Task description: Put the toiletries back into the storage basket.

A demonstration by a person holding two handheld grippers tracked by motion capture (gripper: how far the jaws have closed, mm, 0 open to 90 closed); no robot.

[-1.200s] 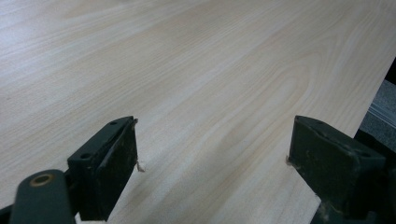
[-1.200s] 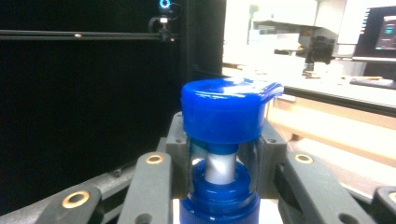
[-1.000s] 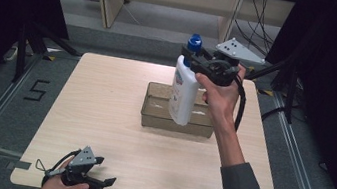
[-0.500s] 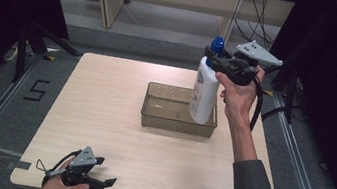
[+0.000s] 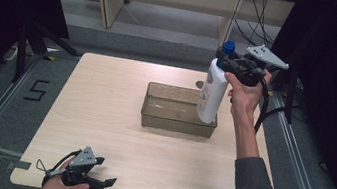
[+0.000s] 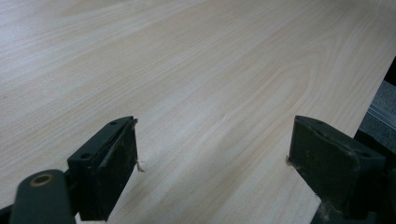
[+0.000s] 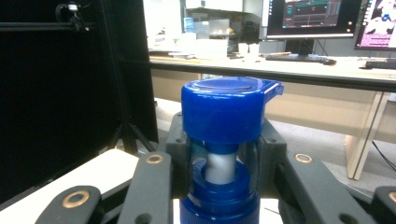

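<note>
White plastic forms the body of the bottle (image 5: pixel 210 94), which is topped by a blue cap (image 5: pixel 228 47) and is held upright in the air at the right end of the clear bin (image 5: pixel 179 110). In the high view its base is seen level with the bin's right rim; whether it touches the rim cannot be told. The bottle is gripped at the neck, just under the cap, by the right tool (image 5: pixel 229 65), whose jaws are closed against both sides of it. In the right gripper view the blue cap (image 7: pixel 225 108) is seen between the two black jaws, with the white neck below it. The bin is seen resting on the pale wooden tabletop (image 5: pixel 99 104), towards its far right part, with nothing visible inside.

The left tool (image 5: pixel 101 184) is held low at the near left edge of the tabletop, well apart from bin and bottle. Its jaws are spread wide, and nothing but bare wood grain (image 6: pixel 196 84) is seen between them in the left gripper view.
</note>
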